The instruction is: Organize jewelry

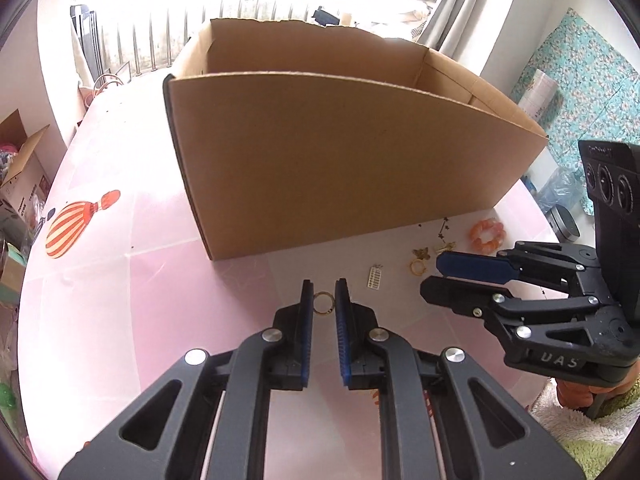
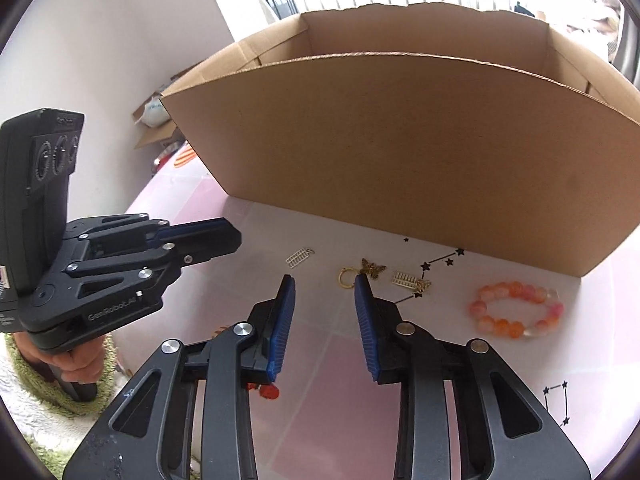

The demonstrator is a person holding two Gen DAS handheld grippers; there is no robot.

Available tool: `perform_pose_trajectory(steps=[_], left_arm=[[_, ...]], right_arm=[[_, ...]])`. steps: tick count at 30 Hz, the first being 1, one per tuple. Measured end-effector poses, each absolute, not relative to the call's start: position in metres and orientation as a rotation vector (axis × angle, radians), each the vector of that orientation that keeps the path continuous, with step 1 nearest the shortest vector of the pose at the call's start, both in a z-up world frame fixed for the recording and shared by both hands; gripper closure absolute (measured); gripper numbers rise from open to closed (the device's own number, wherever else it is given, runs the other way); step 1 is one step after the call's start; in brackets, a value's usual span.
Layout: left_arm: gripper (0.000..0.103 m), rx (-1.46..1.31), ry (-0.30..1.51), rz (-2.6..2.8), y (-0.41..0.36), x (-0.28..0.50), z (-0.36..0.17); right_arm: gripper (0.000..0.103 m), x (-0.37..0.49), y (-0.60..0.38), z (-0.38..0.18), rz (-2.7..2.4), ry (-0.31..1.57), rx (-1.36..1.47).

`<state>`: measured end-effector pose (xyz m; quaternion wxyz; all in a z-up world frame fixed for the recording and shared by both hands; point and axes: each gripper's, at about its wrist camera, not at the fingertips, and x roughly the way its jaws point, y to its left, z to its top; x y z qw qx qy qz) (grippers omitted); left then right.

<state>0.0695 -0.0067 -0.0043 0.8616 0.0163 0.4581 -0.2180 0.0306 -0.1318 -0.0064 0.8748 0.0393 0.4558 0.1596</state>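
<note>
Left gripper [image 1: 324, 300] is pinching a small gold ring [image 1: 323, 303] between its jaws, the ring sitting at the tips above the pink counter [image 1: 120, 300]. Right gripper [image 2: 325, 286] is hanging with jaws spread and nothing between them, the right tip just beside the gold hoop with butterfly charm [image 2: 362, 272].

Rest of the jewelry is lying loose on the counter, between the grippers and the cardboard box [image 2: 400, 152]: a pale ladder-shaped piece [image 2: 298, 258], a gold comb-shaped piece [image 2: 410, 281], an orange bead bracelet [image 2: 516, 309] nearest the box's right corner.

Progress, judging by this: early. One ring is being carried, four pieces are waiting, likely all going into the box.

Box interior is hidden by its near wall, so cannot tell what is already inside. The counter's edges are cut off. The black stars could be a chain or a print; too small to tell.
</note>
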Motion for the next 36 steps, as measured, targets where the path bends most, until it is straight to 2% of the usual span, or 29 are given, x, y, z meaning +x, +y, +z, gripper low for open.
perform_pose_trajectory(steps=[4,16,20,25,27,34,36], left_arm=[[0.093,0.045,0.962,-0.451,-0.011,0.071,-0.008],[0.093,0.045,0.958,-0.439,-0.011,0.071,-0.012],[0.093,0.038,0.958,-0.438,-0.008,0.071,-0.013],[0.093,0.028,0.957,-0.435,-0.007,0.071,-0.013],[0.093,0.025,0.950,-0.435,-0.006,0.069,-0.011],[0.093,0.014,0.926,-0.439,-0.001,0.064,-0.003],[0.093,0.012,0.927,-0.439,-0.001,0.064,-0.003]], right_arm=[[0.083,0.034,-0.128,-0.011,0.310,0.967,0.047],[0.086,0.039,-0.110,-0.008,0.253,0.964,-0.076],[0.094,0.038,-0.099,-0.009,0.244,0.962,-0.103],[0.095,0.037,-0.101,-0.008,0.247,0.960,-0.089],[0.102,0.035,-0.103,-0.005,0.247,0.956,-0.073],[0.102,0.028,-0.105,0.000,0.262,0.960,-0.032],[0.095,0.027,-0.106,0.002,0.265,0.955,-0.018]])
